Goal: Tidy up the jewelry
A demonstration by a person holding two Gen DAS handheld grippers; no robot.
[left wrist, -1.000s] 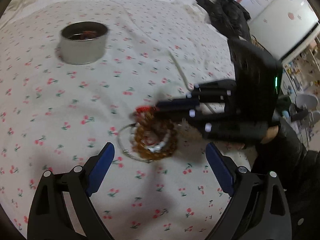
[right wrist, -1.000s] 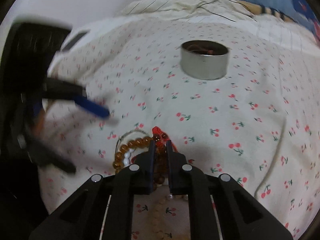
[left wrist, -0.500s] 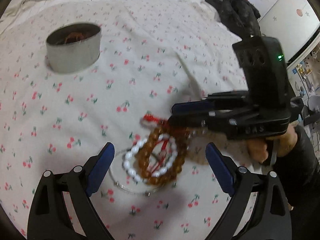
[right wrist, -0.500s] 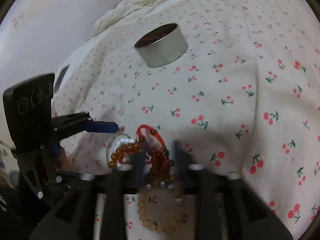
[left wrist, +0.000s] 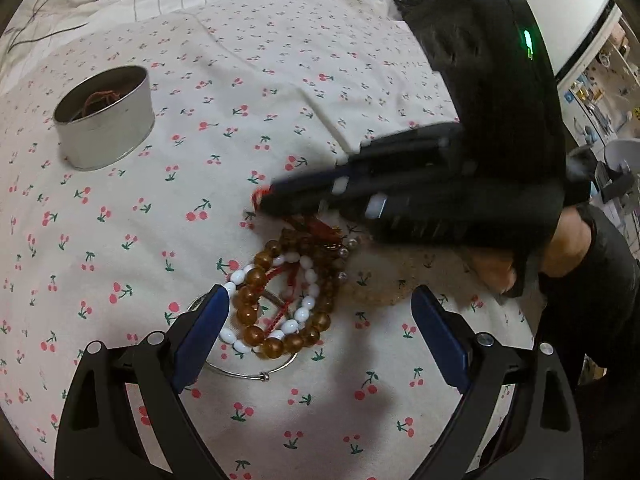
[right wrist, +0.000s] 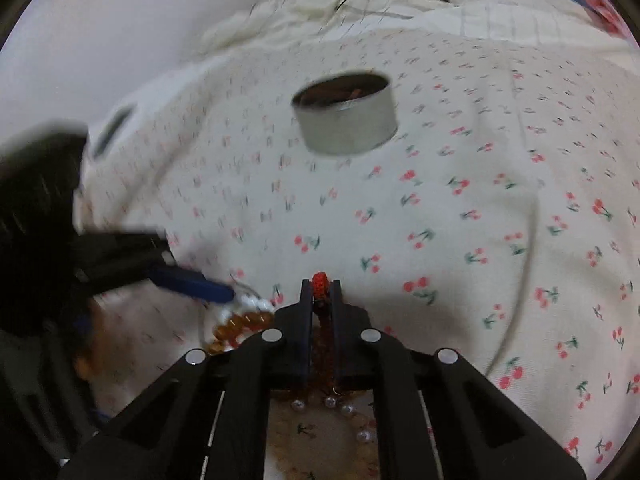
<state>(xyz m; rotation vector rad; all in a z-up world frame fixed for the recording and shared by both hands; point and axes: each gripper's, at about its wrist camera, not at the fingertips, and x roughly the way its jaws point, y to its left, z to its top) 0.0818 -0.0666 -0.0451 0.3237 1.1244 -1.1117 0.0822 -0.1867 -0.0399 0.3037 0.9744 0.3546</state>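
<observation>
Red cord bracelet (right wrist: pixel 320 280): its knot sticks out past the tips of the right gripper (right wrist: pixel 320 296), which has just been closing and now sits clenched on the cord. Rest of the cord trails back between the jaws into the pile.

Pile sits on the cherry-print bedspread (left wrist: pixel 280 80), toward its near edge: amber bead bracelet (left wrist: pixel 256 320), white bead bracelet (left wrist: pixel 308 304) threaded through it, thin metal bangle (left wrist: pixel 240 374) underneath, pale bead strand with pearls (right wrist: pixel 332 404) just behind. All overlapping, and the red cord appears to run through the amber loop.

Left gripper (left wrist: pixel 320 328): released, jaws wide, straddling the pile, left finger touching or just over the white beads. Holding nothing.

Metal tin (left wrist: pixel 104 120) stands well apart, toward the far left of the bedspread, open, with some red cord already inside. Likely the drop target.

Step in hand, as I read it: pull the red bracelet free of the tangle.

How to do it well:
- lift slow and straight up; watch whether the amber beads come up with it
- if they do, left gripper pins the amber loop down, not the cord
- grip is near the knot only, so thin purchase; no jerking or it slips
- clear the pile fully before swinging across to the tin
- the right view is blurred, so I can't confirm how much cord is actually between the pads
</observation>
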